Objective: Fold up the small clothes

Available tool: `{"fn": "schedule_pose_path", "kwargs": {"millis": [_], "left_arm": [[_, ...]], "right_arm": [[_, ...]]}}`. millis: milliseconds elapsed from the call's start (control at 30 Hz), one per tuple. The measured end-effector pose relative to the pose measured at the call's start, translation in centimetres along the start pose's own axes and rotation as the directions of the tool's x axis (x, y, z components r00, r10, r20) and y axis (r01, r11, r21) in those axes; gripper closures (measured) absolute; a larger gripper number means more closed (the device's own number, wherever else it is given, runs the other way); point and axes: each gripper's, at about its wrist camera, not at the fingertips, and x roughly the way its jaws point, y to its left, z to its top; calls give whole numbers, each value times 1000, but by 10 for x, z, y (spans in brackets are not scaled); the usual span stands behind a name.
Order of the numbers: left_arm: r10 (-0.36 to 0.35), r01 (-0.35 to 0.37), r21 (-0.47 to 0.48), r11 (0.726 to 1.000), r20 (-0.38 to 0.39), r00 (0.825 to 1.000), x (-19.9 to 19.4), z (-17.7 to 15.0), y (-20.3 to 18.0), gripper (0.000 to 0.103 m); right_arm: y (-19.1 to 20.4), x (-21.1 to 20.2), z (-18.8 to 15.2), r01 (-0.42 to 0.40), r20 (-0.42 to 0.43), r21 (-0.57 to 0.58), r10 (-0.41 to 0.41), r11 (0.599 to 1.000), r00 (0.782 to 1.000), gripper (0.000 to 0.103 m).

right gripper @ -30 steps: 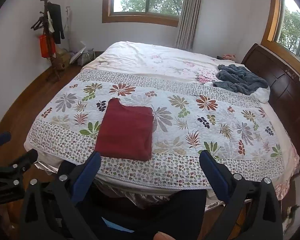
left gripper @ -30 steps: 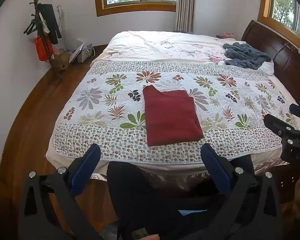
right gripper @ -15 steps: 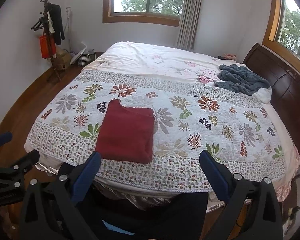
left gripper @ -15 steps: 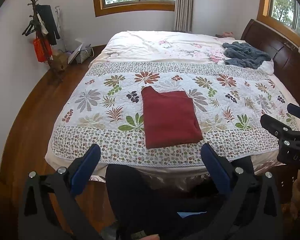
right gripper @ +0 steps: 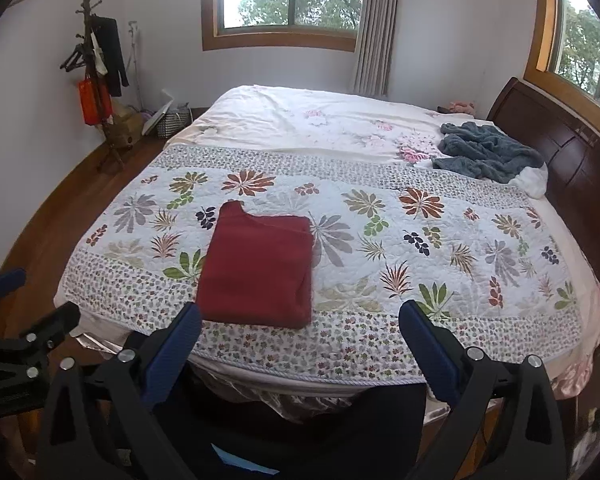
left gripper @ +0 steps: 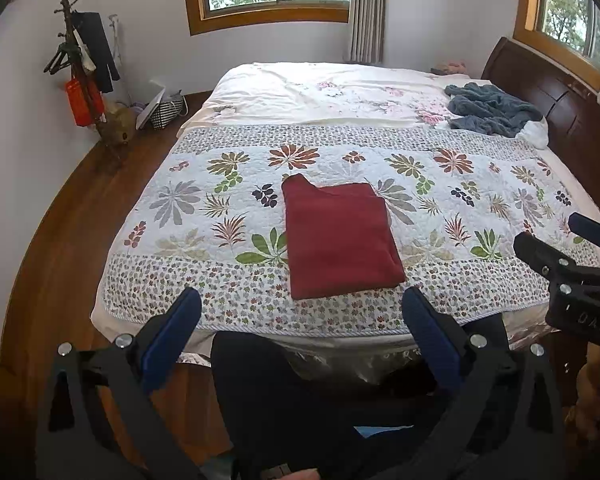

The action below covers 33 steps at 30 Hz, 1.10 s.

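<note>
A dark red garment (left gripper: 338,236) lies folded into a neat rectangle on the floral quilt (left gripper: 204,208), near the bed's front edge; the right wrist view shows the same garment (right gripper: 260,266). My left gripper (left gripper: 300,316) hangs open in front of the bed, short of the garment, with nothing between its blue pads. My right gripper (right gripper: 300,322) is open too and holds nothing, level with the bed's front edge. Each gripper shows at the side of the other's view: the right one (left gripper: 572,248) and the left one (right gripper: 28,312).
A grey-blue blanket (left gripper: 488,110) is bunched by the dark wooden headboard (left gripper: 560,100) at the right. A coat stand (left gripper: 80,64) and a basket (left gripper: 166,110) stand on the wooden floor at the left. A person's dark-clothed legs (left gripper: 284,396) are below the grippers.
Both grippers have drifted slightly, so the bed sits a little differently in view. The folded red garment has not moved, and both grippers stay open.
</note>
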Motion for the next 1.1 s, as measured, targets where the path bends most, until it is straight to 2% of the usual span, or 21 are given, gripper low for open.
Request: {"fn": "schedule_pose_path", "kwargs": {"millis": [1100], "left_arm": [[-2,2,11,1000,-14,1000,10,2,-1,4]], "right_arm": [[12,9,6,11,-11,-41,-12,999,1000,4]]}}
